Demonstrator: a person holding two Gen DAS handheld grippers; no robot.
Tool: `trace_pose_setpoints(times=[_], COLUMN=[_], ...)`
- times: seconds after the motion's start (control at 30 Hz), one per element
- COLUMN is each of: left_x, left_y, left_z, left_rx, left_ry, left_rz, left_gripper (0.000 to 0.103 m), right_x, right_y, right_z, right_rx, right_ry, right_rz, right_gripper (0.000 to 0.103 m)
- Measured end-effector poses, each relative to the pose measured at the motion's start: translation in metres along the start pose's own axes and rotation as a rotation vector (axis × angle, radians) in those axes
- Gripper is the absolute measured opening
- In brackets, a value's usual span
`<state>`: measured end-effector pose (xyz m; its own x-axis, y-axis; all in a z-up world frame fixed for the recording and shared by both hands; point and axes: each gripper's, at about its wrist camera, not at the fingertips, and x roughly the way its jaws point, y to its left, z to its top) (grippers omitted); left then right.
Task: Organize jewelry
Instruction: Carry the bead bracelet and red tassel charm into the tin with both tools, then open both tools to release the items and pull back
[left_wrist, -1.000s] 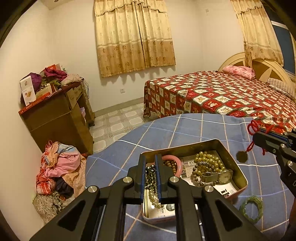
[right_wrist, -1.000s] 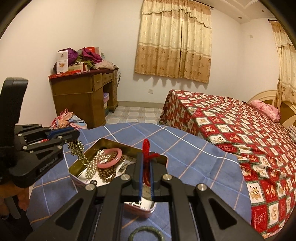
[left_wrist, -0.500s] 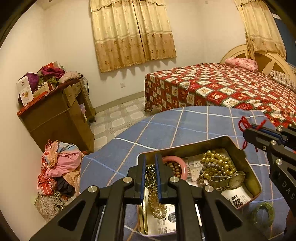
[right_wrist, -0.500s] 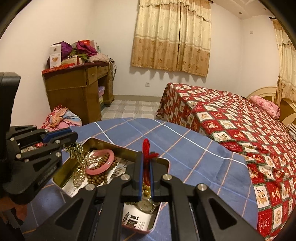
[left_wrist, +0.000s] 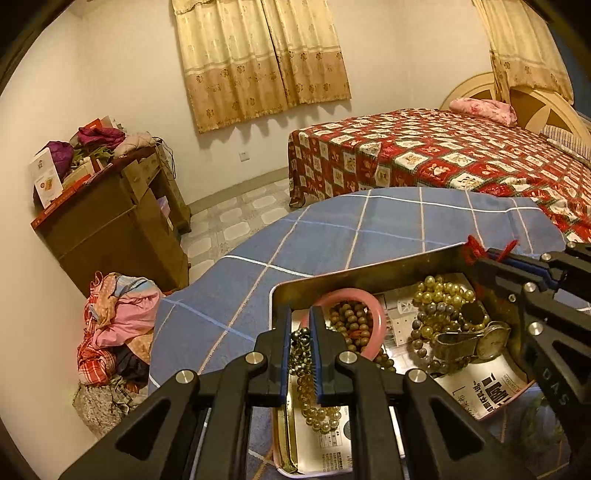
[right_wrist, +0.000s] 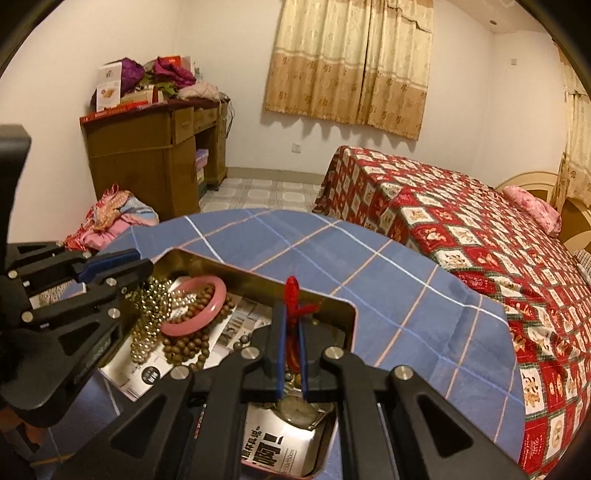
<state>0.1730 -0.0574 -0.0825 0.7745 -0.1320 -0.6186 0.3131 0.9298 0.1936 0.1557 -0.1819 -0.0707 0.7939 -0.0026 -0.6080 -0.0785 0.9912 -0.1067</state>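
Observation:
A gold metal tin (left_wrist: 369, 267) (right_wrist: 236, 267) sits on a table with a blue checked cloth (left_wrist: 332, 229). My left gripper (left_wrist: 300, 314) is shut on a strand of pale gold beads (left_wrist: 308, 380), which hangs into the tin's left part (right_wrist: 147, 317). My right gripper (right_wrist: 291, 314) is shut on a red cord (right_wrist: 293, 295) over the tin's right side; it shows in the left wrist view (left_wrist: 480, 253). In the tin lie a pink bangle (left_wrist: 373, 314) (right_wrist: 201, 312), brown beads (right_wrist: 188, 347), yellow beads (left_wrist: 439, 295) and a wristwatch (left_wrist: 476, 338).
A green bracelet (left_wrist: 543, 417) lies on the cloth outside the tin, at right. A bed with a red patterned cover (right_wrist: 461, 221) stands behind the table. A wooden desk (right_wrist: 147, 155) piled with items and a heap of clothes (left_wrist: 114, 332) are at left.
Both grippers have come down and closer over the tin. The bead strand now hangs lower into it, and the red cord has moved from beside the tin to over its right side.

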Motion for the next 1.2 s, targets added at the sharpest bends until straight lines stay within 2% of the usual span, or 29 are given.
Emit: trace_pose_setpoints(times=[0.37, 1.2], left_x=[0.009, 0.014], left_y=[-0.004, 0.001], left_z=[-0.004, -0.009], left_rx=[0.01, -0.007], left_ry=[0.025, 0.034], left_rz=[0.004, 0.015], left_gripper=[0.009, 0.009], right_x=[0.007, 0.007], right_y=[0.001, 0.001], right_z=[-0.005, -0.011], right_rx=[-0.012, -0.014], right_ry=[0.034, 0.034], right_rz=[-0.009, -0.015], right_gripper=[0.008, 0.009])
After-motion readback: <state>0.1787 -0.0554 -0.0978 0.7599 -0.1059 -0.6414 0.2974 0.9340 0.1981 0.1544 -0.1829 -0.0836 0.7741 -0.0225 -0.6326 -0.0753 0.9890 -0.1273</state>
